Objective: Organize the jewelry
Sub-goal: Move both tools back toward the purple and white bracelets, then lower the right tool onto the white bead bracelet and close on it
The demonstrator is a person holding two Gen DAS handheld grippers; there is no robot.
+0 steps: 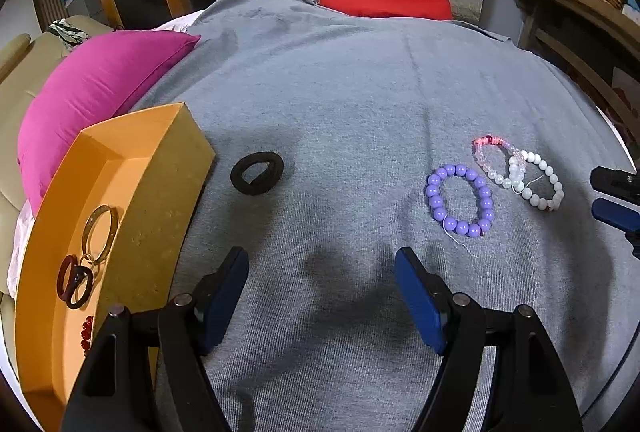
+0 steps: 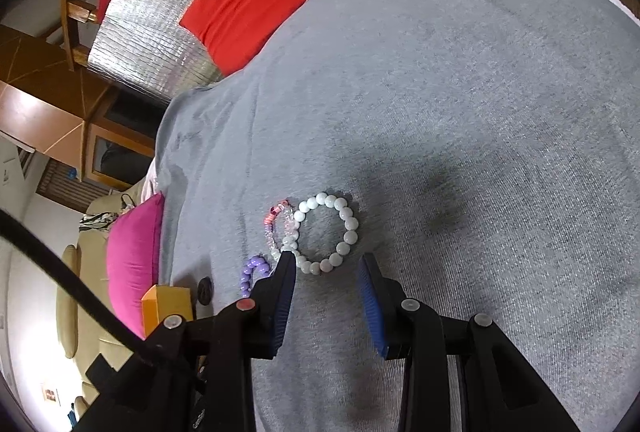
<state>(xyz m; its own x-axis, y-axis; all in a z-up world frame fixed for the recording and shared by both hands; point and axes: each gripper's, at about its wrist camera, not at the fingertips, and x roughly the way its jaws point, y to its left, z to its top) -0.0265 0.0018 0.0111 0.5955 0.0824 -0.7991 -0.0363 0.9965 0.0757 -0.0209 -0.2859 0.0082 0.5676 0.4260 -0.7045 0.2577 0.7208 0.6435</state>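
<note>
Here the right gripper (image 2: 328, 272) hangs just short of the white round-bead bracelet (image 2: 326, 234), which lies flat ahead of its narrowly parted, empty fingers, touching a clear pink-and-white beaded bracelet (image 2: 276, 232) on its left. The left gripper (image 1: 322, 296), fingers wide and empty, is farther off, between the purple bead bracelet (image 1: 460, 200) and the black hair tie (image 1: 257, 168). Everything rests on a grey knit cloth (image 1: 360, 92), the orange cardboard box (image 1: 160, 200) at its left edge beside a magenta cushion (image 1: 100, 88).

grey cloth (image 1: 340, 92), orange box (image 1: 160, 184), bracelets (image 1: 460, 200)
</note>
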